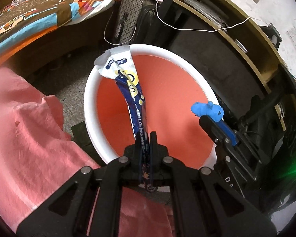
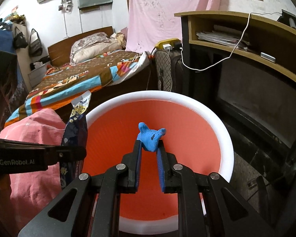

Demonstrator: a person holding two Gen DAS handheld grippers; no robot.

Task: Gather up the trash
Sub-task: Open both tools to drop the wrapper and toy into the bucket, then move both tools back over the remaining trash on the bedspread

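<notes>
Blue-white snack wrapper (image 1: 131,90) clamped in left claw (image 1: 148,138), sticking up over orange bin w/ white rim (image 1: 88,102). Crumpled blue scrap (image 2: 150,138) pinched at right claw (image 2: 149,148) tips, also above bin interior. Pink cloth (image 1: 25,118) just left; bed (image 2: 84,75) behind.

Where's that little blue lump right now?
The blue lump is pinched in the right gripper, above the orange bin, right of the wrapper.
</notes>
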